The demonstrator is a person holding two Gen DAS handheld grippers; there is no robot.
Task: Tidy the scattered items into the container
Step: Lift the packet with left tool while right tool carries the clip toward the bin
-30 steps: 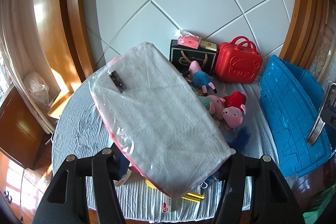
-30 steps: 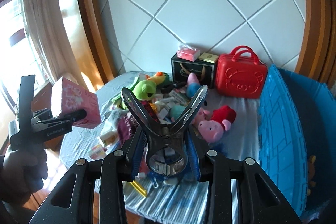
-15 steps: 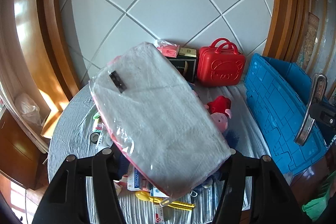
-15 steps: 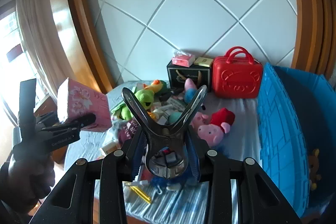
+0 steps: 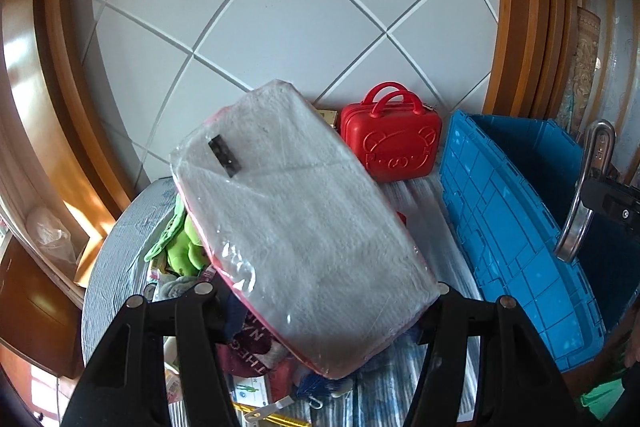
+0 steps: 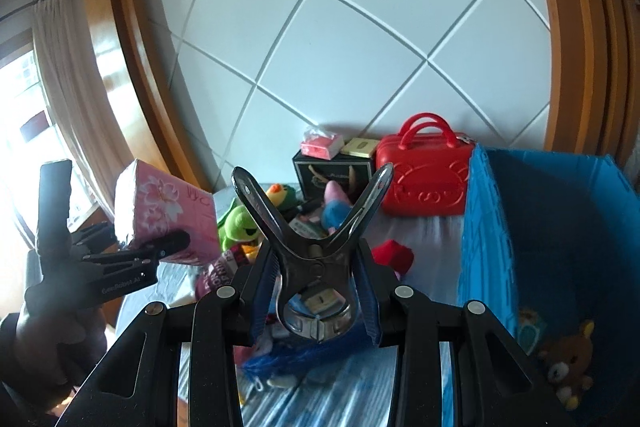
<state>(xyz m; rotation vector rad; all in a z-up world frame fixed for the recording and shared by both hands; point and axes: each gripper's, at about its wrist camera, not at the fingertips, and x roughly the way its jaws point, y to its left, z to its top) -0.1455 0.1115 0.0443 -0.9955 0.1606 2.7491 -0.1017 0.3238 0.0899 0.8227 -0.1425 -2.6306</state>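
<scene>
Now we carry both loads: left gripper [image 5: 320,311] clamps the tissue pack [image 5: 296,223], right gripper [image 6: 316,291] the metal clamp [image 6: 316,259]; the blue crate [image 6: 560,247] lies at two o'clock, nearer our right hand.

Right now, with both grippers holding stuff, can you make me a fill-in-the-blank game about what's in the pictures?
1. The left hand-held gripper holds a plastic-wrapped pack printed with pink ____ on its side.
2. The right hand-held gripper is clamped on a shiny metal ____.
3. The little suitcase with the bear face is coloured ____.
4. A brown teddy bear already lies inside the ____ crate.

Missing words: flowers; clip; red; blue
</scene>
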